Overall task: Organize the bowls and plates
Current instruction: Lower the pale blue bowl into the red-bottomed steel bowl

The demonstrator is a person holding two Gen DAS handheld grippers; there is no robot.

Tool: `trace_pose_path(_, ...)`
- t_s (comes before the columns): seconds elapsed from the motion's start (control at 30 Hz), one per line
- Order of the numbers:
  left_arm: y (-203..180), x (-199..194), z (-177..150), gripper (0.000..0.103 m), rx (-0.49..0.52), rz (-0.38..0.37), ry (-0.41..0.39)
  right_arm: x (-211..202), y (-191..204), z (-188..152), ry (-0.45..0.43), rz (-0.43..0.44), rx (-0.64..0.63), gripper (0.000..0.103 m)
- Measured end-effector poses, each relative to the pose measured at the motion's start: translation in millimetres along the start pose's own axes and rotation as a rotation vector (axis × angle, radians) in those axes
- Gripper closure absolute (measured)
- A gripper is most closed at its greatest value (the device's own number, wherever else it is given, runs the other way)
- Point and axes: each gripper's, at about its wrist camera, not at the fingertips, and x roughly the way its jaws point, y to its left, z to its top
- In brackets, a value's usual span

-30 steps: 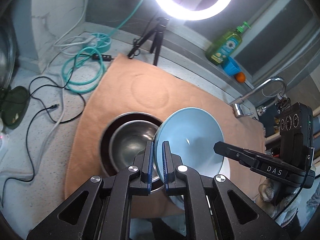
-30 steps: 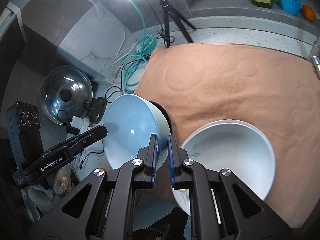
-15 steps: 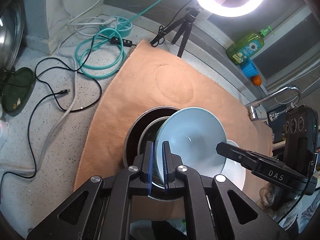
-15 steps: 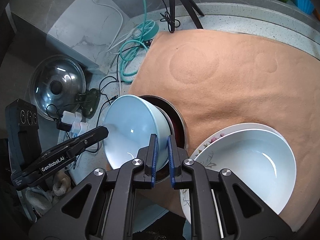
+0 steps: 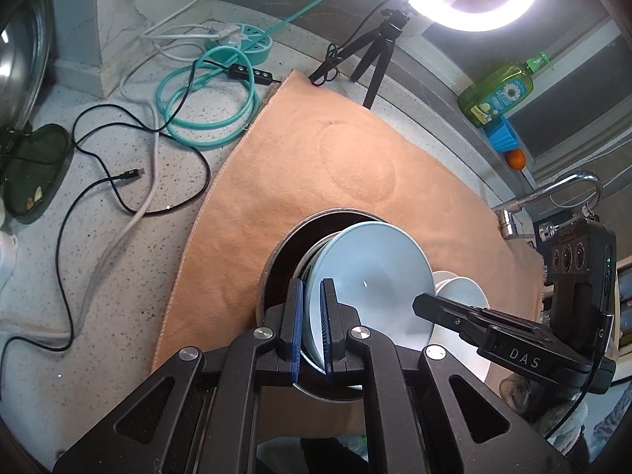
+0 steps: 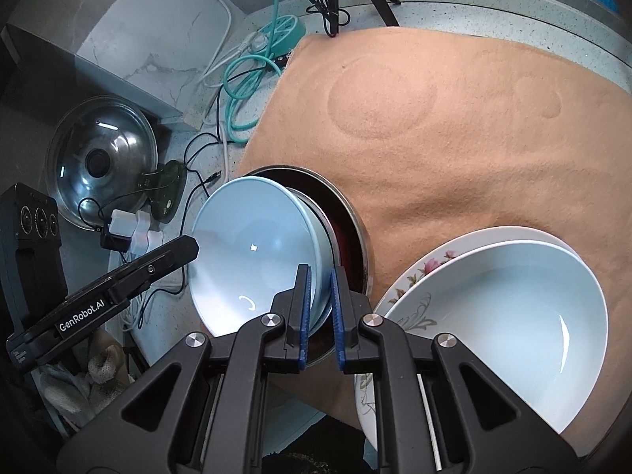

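a round pale blue ceramic bowl (image 5: 367, 276) is gripped at opposite rims by the left gripper (image 5: 312, 316) and the right gripper (image 6: 319, 308), tilted over a nested steel bowl (image 6: 355, 245) on the orange cloth (image 6: 454, 126).

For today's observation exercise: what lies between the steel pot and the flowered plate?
In the right wrist view, only bare orange mat lies between the steel pot and the flowered plate.

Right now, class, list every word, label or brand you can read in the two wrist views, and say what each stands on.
"DAS": on the side of the right gripper.
"GenRobot.AI": on the side of the left gripper.
Small print below "GenRobot.AI": too small to read.
Label on the green soap bottle: a daisy picture shows, but its words are too blurred to read.
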Motion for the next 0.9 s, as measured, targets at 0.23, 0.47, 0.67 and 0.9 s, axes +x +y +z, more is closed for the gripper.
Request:
trace_pose_path(0.23, 0, 1, 0, 0.096, 0.0, 0.001, 0.002, 1, 0, 0, 0.007, -0.005, -0.009, 0.093)
trace_pose_path(0.47, 0, 3, -2, 0.096, -0.001, 0.005, 0.01, 2, -1, 0, 0.006, -0.005, -0.02, 0.092)
trace_pose_path(0.67, 1, -2, -4, 0.096, -0.004, 0.008, -0.009, -3, 0, -2, -0.007, 0.002, -0.033, 0.092)
trace_pose_path(0.9, 6, -17, -8, 0.096, -0.02, -0.002, -0.055, -20, -4, -5, -0.054, 0.022, -0.042, 0.081)
